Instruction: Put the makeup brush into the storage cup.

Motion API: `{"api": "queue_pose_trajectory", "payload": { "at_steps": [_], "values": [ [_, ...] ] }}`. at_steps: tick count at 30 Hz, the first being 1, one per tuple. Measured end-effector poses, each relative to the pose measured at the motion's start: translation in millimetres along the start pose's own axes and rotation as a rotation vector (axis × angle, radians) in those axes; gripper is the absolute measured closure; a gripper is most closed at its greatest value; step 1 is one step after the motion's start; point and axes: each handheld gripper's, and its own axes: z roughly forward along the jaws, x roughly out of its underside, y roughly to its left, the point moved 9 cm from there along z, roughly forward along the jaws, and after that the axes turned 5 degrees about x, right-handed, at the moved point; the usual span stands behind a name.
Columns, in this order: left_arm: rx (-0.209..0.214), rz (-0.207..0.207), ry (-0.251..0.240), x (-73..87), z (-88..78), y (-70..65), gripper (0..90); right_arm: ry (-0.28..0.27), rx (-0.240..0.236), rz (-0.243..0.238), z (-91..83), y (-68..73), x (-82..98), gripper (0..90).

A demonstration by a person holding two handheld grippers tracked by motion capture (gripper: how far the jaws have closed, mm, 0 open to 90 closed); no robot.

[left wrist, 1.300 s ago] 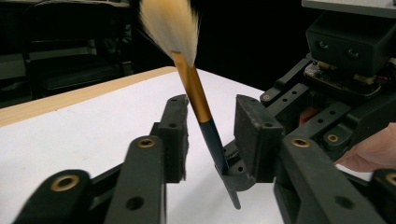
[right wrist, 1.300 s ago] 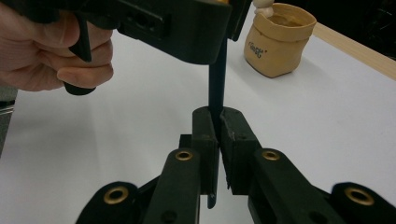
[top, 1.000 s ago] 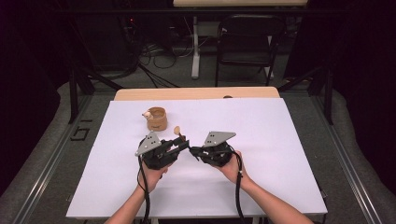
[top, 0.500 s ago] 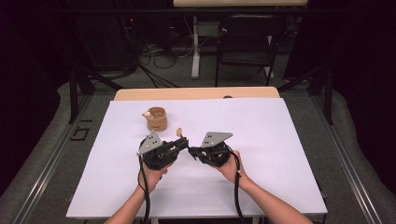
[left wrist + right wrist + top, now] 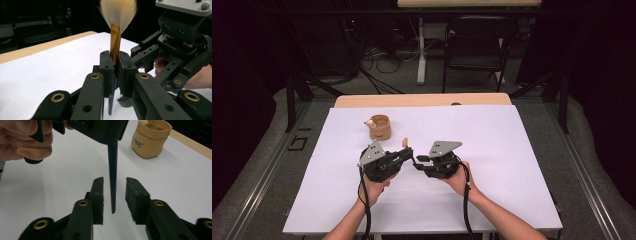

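A tan pouch [image 5: 380,127] sits (upright) on the white table [image 5: 512,150].

The brush [image 5: 115,47] has a gold neck, pale cream hairs with darker tips, and a black handle. Both claws [image 5: 115,75] [image 5: 113,195] are black. The pouch [image 5: 380,127] is tan. The worktop [image 5: 512,165] is white with a wood edge.

Beyond my right gripper [image 5: 113,192], up and to its right, the tan pouch [image 5: 151,138] carries one small dark printed mark on its side, set at a slant. The letters are too small and blurred for me to read. I can read no other text, number or sign.
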Motion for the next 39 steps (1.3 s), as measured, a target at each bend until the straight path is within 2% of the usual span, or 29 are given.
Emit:
{"api": "queue_pose_trajectory", "payload": {
  "at_steps": [9,12,15,21,23,32,39],
  "values": [
    [-0.034,0.012,0.011,-1.1,-5.9,7.4,83.3,-0.005,0.033,0.035,-12.7,-8.9,1.2,29.8],
    [-0.045,0.015,0.019,-1.4,-7.8,9.8,83.3,-0.002,0.038,0.048,-17.7,-11.7,3.4,20.4],
    [-0.059,0.014,0.019,-2.0,-9.8,12.4,83.3,0.002,0.049,0.054,-23.1,-14.8,7.1,15.2],
    [-0.081,0.019,0.030,-1.7,-12.8,17.3,83.3,0.006,0.069,0.065,-33.0,-21.2,12.9,8.5],
    [-0.074,0.020,0.033,-1.4,-13.3,18.1,83.3,0.010,0.085,0.069,-39.7,-25.4,17.3,4.8],
    [-0.110,0.031,0.051,-3.3,-17.6,25.7,83.3,-0.002,0.115,0.096,-63.4,-34.7,33.8,0.1],
    [-0.109,0.045,0.076,-4.9,-17.3,31.9,83.3,-0.013,0.143,0.113,-82.8,-43.1,46.9,0.0]
  ]
}}
